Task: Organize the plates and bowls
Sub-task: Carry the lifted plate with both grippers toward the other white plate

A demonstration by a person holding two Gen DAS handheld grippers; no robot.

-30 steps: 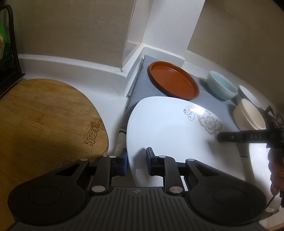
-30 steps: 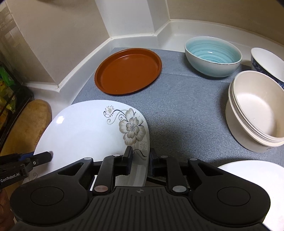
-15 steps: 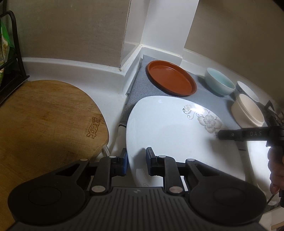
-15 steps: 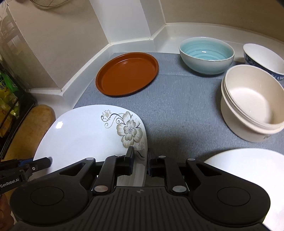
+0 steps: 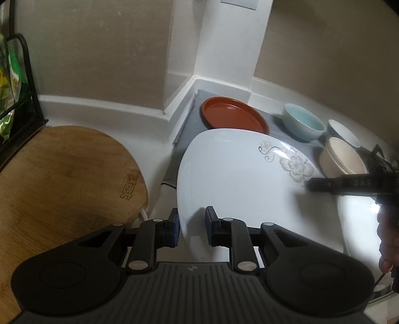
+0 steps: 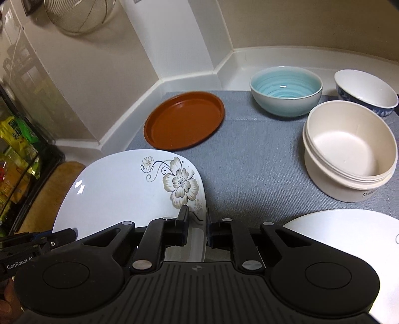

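A white square plate with a grey flower print [image 5: 237, 179] [image 6: 124, 189] is held off the grey mat [image 6: 249, 162] by both grippers. My left gripper [image 5: 191, 216] is shut on its left rim and shows in the right wrist view as a dark finger [image 6: 69, 233]. On the opposite rim, beside the flower, my right gripper [image 6: 197, 221] is shut; its finger [image 5: 321, 185] reaches in from the right. On the mat lie a brown plate [image 6: 184, 119], a light blue bowl [image 6: 285, 91], stacked cream bowls [image 6: 349, 154] and a blue-patterned bowl [image 6: 365, 92].
A second white plate [image 6: 349, 236] lies at the mat's near right. A wooden cutting board [image 5: 62, 174] covers the counter on the left, with a black rack of packets [image 5: 20, 74] behind it. Walls and a white pillar close the back; a wire strainer [image 6: 79, 15] hangs there.
Both grippers have risen and drawn back a little with the flower plate still in them. The brown plate and bowls now look farther off.
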